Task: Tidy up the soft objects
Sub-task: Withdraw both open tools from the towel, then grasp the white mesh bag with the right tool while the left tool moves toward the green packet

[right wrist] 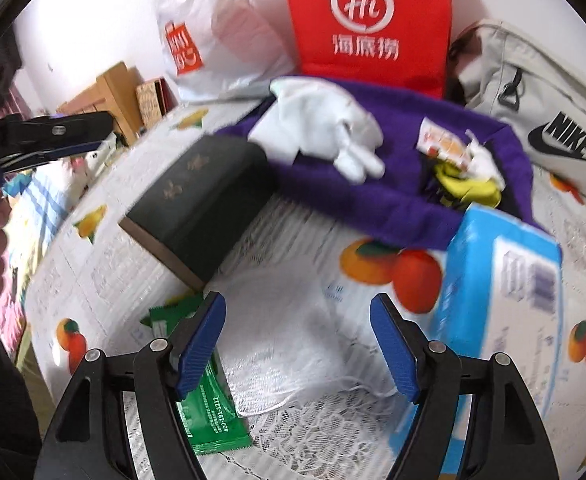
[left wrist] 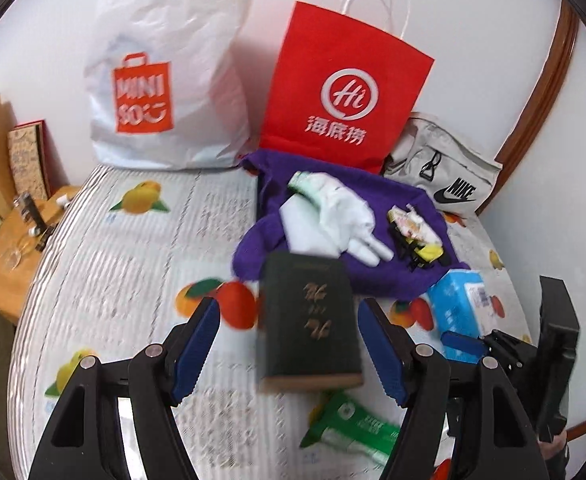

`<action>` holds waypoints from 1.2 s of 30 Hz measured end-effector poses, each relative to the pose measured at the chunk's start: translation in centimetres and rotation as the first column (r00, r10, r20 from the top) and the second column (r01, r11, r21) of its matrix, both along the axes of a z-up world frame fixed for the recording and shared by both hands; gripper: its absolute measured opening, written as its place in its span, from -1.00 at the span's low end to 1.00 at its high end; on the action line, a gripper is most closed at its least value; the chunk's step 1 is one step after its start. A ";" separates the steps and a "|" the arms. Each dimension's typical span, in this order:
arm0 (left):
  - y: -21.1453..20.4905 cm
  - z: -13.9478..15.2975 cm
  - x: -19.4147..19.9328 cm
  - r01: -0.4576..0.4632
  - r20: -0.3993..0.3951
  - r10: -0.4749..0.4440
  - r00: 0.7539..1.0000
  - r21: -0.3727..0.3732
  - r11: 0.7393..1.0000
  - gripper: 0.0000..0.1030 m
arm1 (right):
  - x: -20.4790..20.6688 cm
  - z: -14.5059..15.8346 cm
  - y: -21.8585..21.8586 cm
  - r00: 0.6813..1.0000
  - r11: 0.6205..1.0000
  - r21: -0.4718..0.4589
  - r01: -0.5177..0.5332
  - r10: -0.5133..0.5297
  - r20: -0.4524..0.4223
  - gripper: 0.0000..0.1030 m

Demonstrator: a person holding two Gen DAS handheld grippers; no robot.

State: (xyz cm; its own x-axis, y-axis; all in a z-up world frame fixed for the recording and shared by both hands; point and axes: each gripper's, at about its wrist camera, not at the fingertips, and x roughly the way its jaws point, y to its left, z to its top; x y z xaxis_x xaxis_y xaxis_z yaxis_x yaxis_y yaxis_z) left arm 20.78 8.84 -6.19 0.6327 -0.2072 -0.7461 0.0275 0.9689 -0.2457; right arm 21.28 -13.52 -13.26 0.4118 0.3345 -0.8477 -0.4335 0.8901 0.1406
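1. Left gripper (left wrist: pixel 289 350): jaws apart, nothing between the pads. It hangs over the book (left wrist: pixel 307 320), not touching it as far as the blur allows.
2. Right gripper (right wrist: pixel 297 350): jaws apart, empty, over a bare patch of the tablecloth (right wrist: pixel 285 240), between the green pack (right wrist: pixel 209 400) and the blue box (right wrist: pixel 497 312).
3. Soft things: the purple cloth (left wrist: pixel 381 276) lies spread at the far middle of the table, just in front of the red bag (left wrist: pixel 345 92). On it rest white gloves (left wrist: pixel 333 208) and a small heap of wrappers and yellow bits (left wrist: pixel 417 236).
4. Handling, judged: cloth and gloves look light and limp; they should bunch and drape, not slide. Pinch a raised fold or a glove cuff rather than a flat area.
5. Green pack looks like a thin, slick, squashy sachet; take it across the short side.
6. Book is stiff, likely heaviest; its far end touches or overlaps the cloth edge, so a pull on the cloth may drag it.
7. Room: open cloth to the left of the book. Right side crowded: blue box, grey Nike bag (left wrist: pixel 449 172). Bags block the back.
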 end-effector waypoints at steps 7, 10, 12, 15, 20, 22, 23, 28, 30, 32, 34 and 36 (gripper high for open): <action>1.8 -1.9 -2.8 -0.016 -0.016 0.016 1.000 -0.017 1.000 0.36 | -0.7 -1.9 2.3 1.000 0.992 -0.127 -0.022 0.024 0.011 0.61; 2.6 -2.4 -3.3 -0.025 -0.020 0.024 1.000 -0.035 0.999 0.36 | -0.6 -2.4 3.1 0.999 0.989 -0.147 -0.033 0.033 -0.002 0.61; 3.1 -2.7 -3.5 -0.031 -0.025 0.029 0.999 -0.050 0.998 0.36 | -0.2 -3.0 3.4 0.999 0.986 -0.162 -0.032 0.027 -0.033 0.61; 3.5 -3.1 -3.9 -0.030 -0.029 0.028 0.999 -0.053 0.998 0.36 | -0.1 -3.5 3.3 0.998 0.986 -0.162 -0.032 0.024 -0.053 0.61; 4.3 -3.6 -4.4 -0.035 -0.032 0.033 0.999 -0.077 0.996 0.36 | -0.5 -3.8 3.2 0.995 0.992 -0.122 -0.043 0.032 -0.094 0.79; 4.7 -3.8 -4.6 -0.041 -0.033 0.038 0.999 -0.084 0.996 0.36 | -1.0 -4.1 3.8 0.994 0.986 -0.146 -0.081 0.068 -0.091 0.91; 4.8 -4.0 -4.7 -0.045 -0.036 0.042 0.998 -0.086 0.995 0.36 | -1.2 -4.2 4.0 0.995 0.984 -0.159 -0.083 0.072 -0.073 0.92; 5.4 -4.5 -5.2 -0.059 -0.052 0.054 0.997 -0.097 0.994 0.36 | -1.5 -4.2 4.2 0.998 0.989 -0.138 -0.052 0.046 -0.050 0.95; 5.5 -4.7 -5.6 -0.062 -0.058 0.056 0.997 -0.099 0.993 0.36 | -1.5 -4.2 4.3 0.999 0.990 -0.135 -0.045 0.040 -0.036 0.91; 5.5 -4.9 -6.1 -0.062 -0.065 0.056 0.996 -0.101 0.993 0.36 | -1.6 -3.9 4.0 0.999 0.991 -0.126 -0.034 0.032 -0.018 0.72; 5.3 -5.1 -6.5 -0.063 -0.073 0.056 0.996 -0.098 0.993 0.36 | -1.6 -3.4 3.5 1.000 0.993 -0.118 -0.025 0.025 0.000 0.22; 5.1 -5.3 -6.9 -0.063 -0.083 0.055 0.995 -0.095 0.993 0.36 | -1.4 -2.9 3.1 1.000 0.993 -0.115 -0.022 0.023 0.005 -0.20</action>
State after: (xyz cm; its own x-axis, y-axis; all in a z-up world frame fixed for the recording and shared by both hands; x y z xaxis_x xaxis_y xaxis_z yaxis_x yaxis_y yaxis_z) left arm 13.84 13.98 -11.50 0.5850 -0.2458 -0.7729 -0.0524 0.9395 -0.3385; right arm 19.83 -10.41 -16.18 0.4108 0.2441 -0.8785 -0.4539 0.8903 0.0351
